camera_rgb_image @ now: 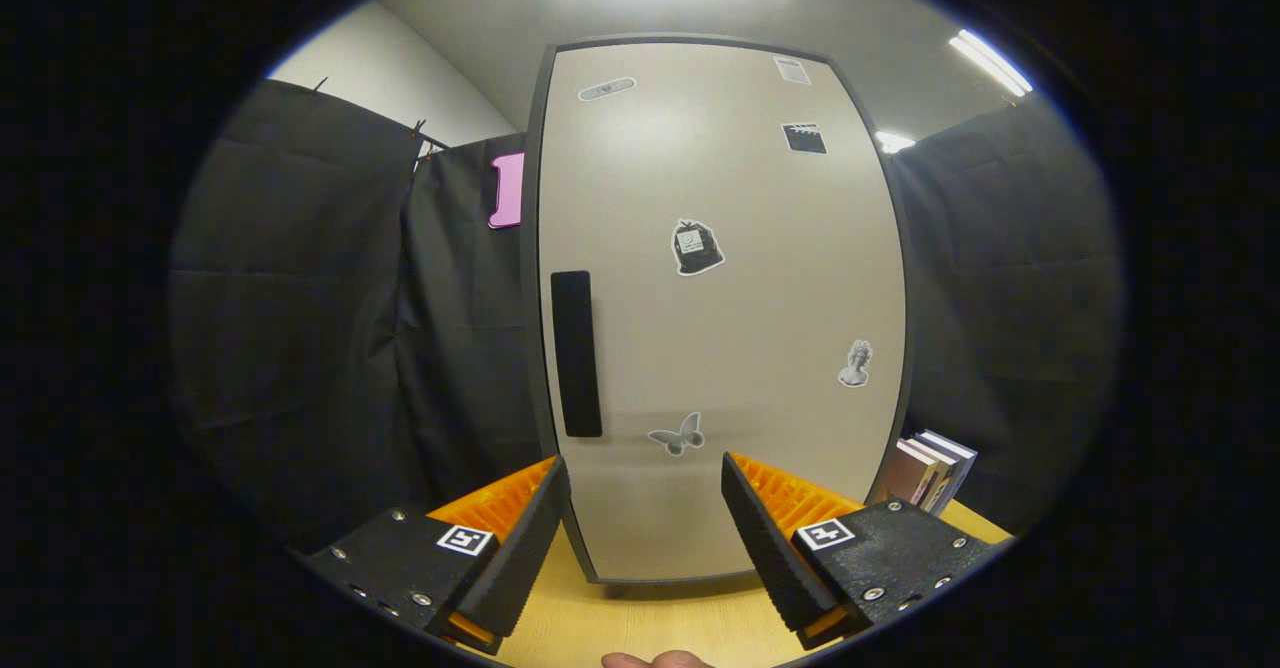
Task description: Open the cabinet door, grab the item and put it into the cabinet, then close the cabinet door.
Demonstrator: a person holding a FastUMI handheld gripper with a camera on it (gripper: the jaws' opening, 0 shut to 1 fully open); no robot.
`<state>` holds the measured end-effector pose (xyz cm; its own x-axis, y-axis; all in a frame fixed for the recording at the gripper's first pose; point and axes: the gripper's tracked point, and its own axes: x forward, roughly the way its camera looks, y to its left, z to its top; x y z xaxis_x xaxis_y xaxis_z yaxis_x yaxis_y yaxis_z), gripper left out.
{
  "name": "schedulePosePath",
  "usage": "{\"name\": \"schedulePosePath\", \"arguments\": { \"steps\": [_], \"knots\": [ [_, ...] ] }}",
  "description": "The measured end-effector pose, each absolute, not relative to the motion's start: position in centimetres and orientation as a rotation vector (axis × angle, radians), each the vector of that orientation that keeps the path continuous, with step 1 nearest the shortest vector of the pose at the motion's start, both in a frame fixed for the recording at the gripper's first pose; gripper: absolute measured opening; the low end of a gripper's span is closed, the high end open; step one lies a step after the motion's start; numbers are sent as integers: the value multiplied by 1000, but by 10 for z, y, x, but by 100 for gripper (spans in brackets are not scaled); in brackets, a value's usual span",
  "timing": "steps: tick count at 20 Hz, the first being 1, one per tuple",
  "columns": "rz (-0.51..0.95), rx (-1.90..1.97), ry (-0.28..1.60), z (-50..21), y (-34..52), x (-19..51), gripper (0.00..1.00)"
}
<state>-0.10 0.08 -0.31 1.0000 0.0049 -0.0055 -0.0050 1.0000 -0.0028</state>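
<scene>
Spread wide and empty, claw (645,538) is held before the stiff cabinet door (720,308), best gripped by its centre-left dark handle (576,353)

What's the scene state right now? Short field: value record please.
cabinet: tall beige cabinet door in a dark frame, shut, several stickers on it
handle: black vertical handle near the door's left edge
claw: claw open, holding nothing, fingers apart just short of the door's lower part
books: small row of books standing right of the cabinet
surface: light wooden tabletop under the cabinet
task stage: door not yet opened
</scene>
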Motion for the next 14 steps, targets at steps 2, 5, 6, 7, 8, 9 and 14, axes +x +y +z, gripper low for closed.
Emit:
{"name": "schedulePosePath", "arguments": {
  "steps": [2,5,6,7,8,9,14],
  "knots": [
    [-4,-4,14,-6,-2,-2,95],
    [-6,0,1,0,-2,-6,95],
    [-8,-3,-7,2,-3,-6,94],
    [-11,-4,-13,3,-4,-7,94],
    [-16,-6,-18,5,-6,-7,94],
    [-24,-9,-21,6,-10,-9,95],
    [-79,9,-24,9,-34,-5,94]
  ]
}}
